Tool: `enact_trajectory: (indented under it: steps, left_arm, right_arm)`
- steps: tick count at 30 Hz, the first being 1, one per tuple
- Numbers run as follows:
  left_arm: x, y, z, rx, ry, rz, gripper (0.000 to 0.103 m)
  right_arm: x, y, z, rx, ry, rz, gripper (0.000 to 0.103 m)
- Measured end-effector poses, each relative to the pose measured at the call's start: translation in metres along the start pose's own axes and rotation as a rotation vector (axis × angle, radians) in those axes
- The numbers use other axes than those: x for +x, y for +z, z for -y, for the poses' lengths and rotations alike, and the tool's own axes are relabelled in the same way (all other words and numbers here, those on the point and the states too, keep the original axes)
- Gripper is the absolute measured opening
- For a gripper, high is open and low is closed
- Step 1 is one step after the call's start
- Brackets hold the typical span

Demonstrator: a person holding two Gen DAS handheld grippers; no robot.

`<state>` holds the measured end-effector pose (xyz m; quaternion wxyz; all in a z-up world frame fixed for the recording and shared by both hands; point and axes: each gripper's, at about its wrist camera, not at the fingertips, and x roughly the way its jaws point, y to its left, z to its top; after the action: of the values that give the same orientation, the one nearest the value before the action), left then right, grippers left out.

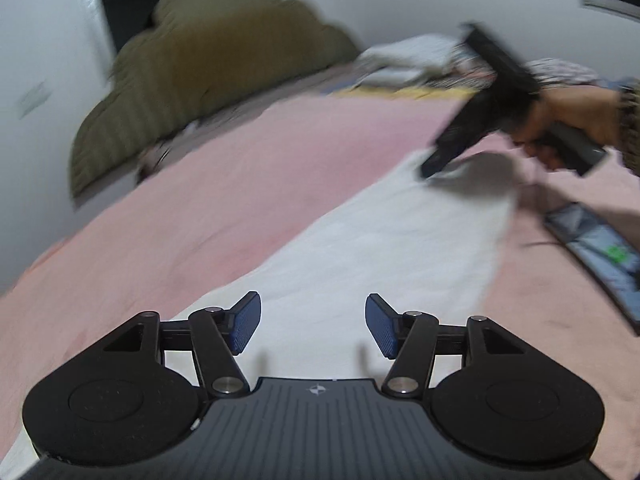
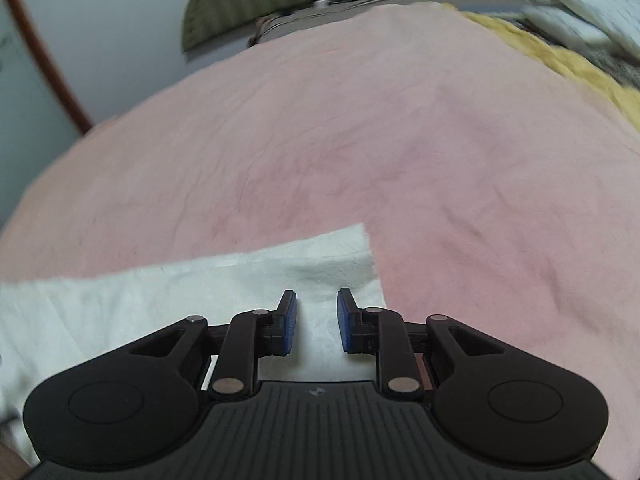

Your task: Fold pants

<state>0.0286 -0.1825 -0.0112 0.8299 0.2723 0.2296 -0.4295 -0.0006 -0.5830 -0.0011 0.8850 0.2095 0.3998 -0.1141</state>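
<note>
The left gripper (image 1: 313, 326) hangs with its jaws spread wide, the blue pads (image 1: 246, 326) far apart and nothing between them. It grips nothing. Beneath and ahead of it lie the white pants (image 1: 384, 240), a long pale strip stretched flat across the pink bedsheet (image 1: 224, 200), running from under this claw toward the far right, where the other claw hovers.

The right gripper (image 2: 317, 320) stands released too, though less so: its jaws are parted by a modest gap, and only the white cloth shows between the blue pads (image 2: 289, 322). Nothing is pinched. It is poised over the end of the pants (image 2: 192, 296), just inside the squared corner where the cloth stops and pink sheet (image 2: 400, 140) begins. From the left wrist's view the same gripper (image 1: 430, 166) shows as a dark blur, tip angled down at the far end of the cloth; whether it touches the fabric I cannot tell. The right hand (image 1: 568, 124) clutches its grey handle.

Just beside the pants, on the sheet, lies a phone (image 1: 600, 252) with a lit screen. Farther out, an olive quilt (image 1: 208, 64) is heaped by the white wall, and rumpled white bedding (image 2: 588, 16) sits over a yellow blanket (image 2: 552, 60) at the far edge of the bed.
</note>
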Motion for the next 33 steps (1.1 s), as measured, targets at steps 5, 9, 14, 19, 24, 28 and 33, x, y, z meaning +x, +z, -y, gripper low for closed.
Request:
enact_trajectory:
  steps: [5, 9, 14, 19, 24, 28, 33]
  left_arm:
    - [0.043, 0.005, -0.038, -0.119, 0.023, -0.184, 0.063]
    - [0.041, 0.0, -0.046, -0.141, 0.043, -0.184, 0.063]
    - [0.057, 0.002, -0.044, -0.122, 0.067, -0.194, 0.07]
    - [0.075, 0.009, -0.044, -0.093, 0.224, -0.168, 0.08]
    - [0.026, 0.011, -0.041, -0.14, 0.241, -0.031, 0.082]
    - [-0.012, 0.009, -0.04, -0.271, 0.233, 0.071, 0.09]
    - [-0.038, 0.0, -0.025, -0.286, 0.365, 0.147, 0.094]
  right_arm:
    - [0.008, 0.017, -0.01, -0.019, -0.128, 0.056, 0.022]
    - [-0.026, 0.013, -0.031, -0.094, -0.051, 0.088, 0.023]
    - [-0.021, -0.011, -0.074, -0.346, 0.121, -0.128, 0.032]
    - [0.015, -0.004, -0.08, -0.307, -0.008, -0.09, 0.039]
    - [-0.032, -0.007, -0.095, -0.243, -0.111, 0.024, 0.05]
    - [-0.093, -0.039, -0.113, -0.086, -0.003, 0.163, 0.103]
    - [-0.09, -0.08, -0.164, -0.057, -0.081, 0.266, 0.103]
